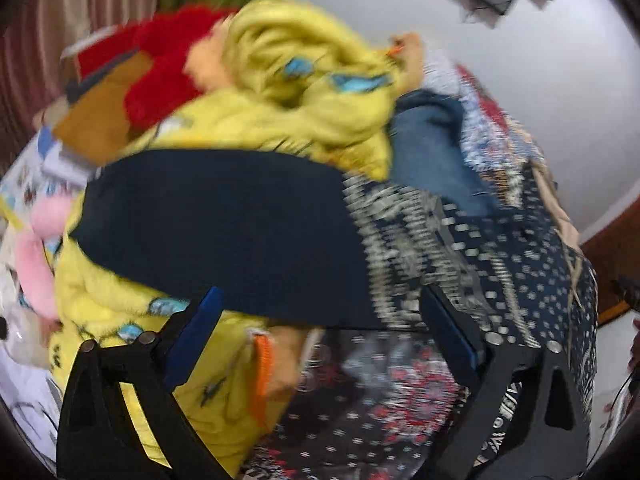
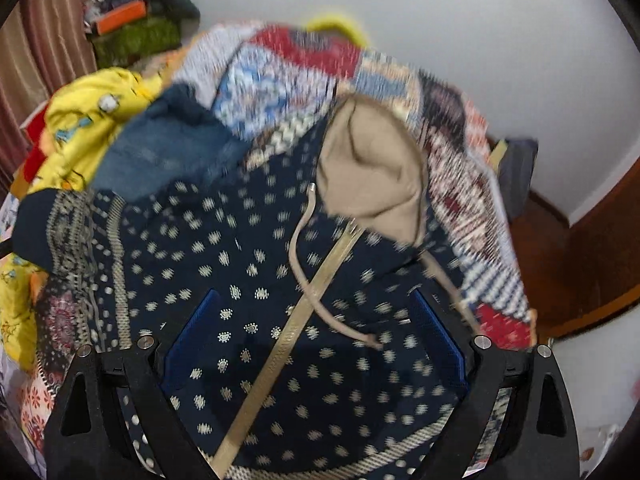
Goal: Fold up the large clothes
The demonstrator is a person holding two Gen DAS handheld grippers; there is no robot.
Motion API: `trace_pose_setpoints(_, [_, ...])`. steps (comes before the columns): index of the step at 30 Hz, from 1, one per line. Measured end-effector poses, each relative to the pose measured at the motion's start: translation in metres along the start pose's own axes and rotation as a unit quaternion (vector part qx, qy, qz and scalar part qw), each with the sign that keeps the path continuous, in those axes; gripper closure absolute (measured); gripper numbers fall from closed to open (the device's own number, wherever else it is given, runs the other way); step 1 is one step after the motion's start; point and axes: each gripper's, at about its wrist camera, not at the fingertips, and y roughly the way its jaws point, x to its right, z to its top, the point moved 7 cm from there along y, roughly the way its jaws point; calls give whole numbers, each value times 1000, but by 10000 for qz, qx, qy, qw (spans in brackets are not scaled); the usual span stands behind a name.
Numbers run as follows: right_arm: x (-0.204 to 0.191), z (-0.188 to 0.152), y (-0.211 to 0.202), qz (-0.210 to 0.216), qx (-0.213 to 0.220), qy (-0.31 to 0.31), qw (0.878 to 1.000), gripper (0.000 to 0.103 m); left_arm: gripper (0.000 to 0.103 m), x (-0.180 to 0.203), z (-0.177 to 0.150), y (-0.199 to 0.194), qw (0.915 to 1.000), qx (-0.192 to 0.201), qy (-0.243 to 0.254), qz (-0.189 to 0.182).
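A navy hooded garment with pale dots [image 2: 240, 248] lies spread over a heap of clothes. Its beige hood lining [image 2: 372, 176], drawstring [image 2: 298, 268] and gold zip strip [image 2: 296, 340] face up. My right gripper [image 2: 314, 300] hovers just above the garment's chest, jaws wide open, with only cloth showing below them. In the left wrist view, a plain navy part of the garment [image 1: 224, 232] with a patterned band [image 1: 392, 240] lies across a yellow padded jacket [image 1: 300, 92]. My left gripper [image 1: 320, 300] stands open over that navy edge, its blue pads [image 1: 192, 340] clear of the cloth.
A piece of blue denim [image 2: 160, 152] and a patchwork quilt [image 2: 280, 84] lie behind the garment. A red fluffy item [image 1: 168, 64], brown cloth [image 1: 96, 120] and pink soft things [image 1: 40, 248] sit at the left. Striped curtains [image 2: 48, 48] hang at the far left, a white wall [image 2: 480, 40] behind.
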Motion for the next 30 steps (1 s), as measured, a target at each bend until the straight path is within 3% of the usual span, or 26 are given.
trace_pose_setpoints(3, [-7,-4,22,110,-252,-45,9996,10,13,-24,-8,25,9980,-394,-472,-139])
trace_pose_setpoints(7, [-20,-9,38,279,-446,-150,9985,11,16,-44,-18,49,9875,-751,-1270,-547])
trace_pose_setpoints(12, [-30,-14,45,479,-571,-147,9971,10,28,-57,-8,55,9817,-560,-1692,-663])
trace_pose_setpoints(15, [-35,-18,56,500,-713,-162,9961,10,50,-65,-3,54,9789,-479,-1902,-573])
trace_pose_setpoints(17, [-37,-20,58,497,-755,-166,9958,10,72,-72,-2,48,9775,-452,-1996,-510])
trace_pose_setpoints(20, [-35,-25,57,538,-764,-135,9955,10,92,-70,-2,39,9780,-398,-1970,-563])
trace_pose_setpoints(24, [-34,-30,51,639,-793,18,9948,10,96,-57,4,20,9865,-197,-1591,-341])
trace_pose_setpoints(30, [-26,-35,41,709,-746,169,9945,10,101,-14,36,-30,9963,546,-658,27])
